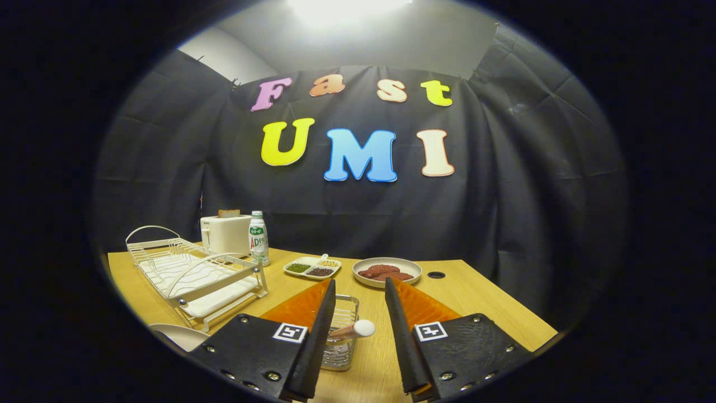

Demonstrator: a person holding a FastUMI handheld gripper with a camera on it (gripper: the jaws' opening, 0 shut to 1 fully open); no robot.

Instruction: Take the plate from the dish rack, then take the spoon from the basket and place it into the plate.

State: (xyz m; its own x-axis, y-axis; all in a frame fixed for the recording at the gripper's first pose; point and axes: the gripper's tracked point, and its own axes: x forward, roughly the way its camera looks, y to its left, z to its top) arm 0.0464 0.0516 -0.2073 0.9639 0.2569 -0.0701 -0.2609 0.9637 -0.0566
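Observation:
My gripper is open above the wooden table. Between its fingers stands a small wire basket, close to the left finger. From the basket a spoon sticks up and leans right, its rounded white end in the gap between the fingers, touching neither. A white wire dish rack stands to the left of the left finger. In front of the rack, a white plate lies on the table, partly hidden by the left finger.
Behind the rack stand a white toaster and a small bottle. Beyond the fingers lie a divided dish of beans and a plate of sausages. A round cable hole is at the right rear.

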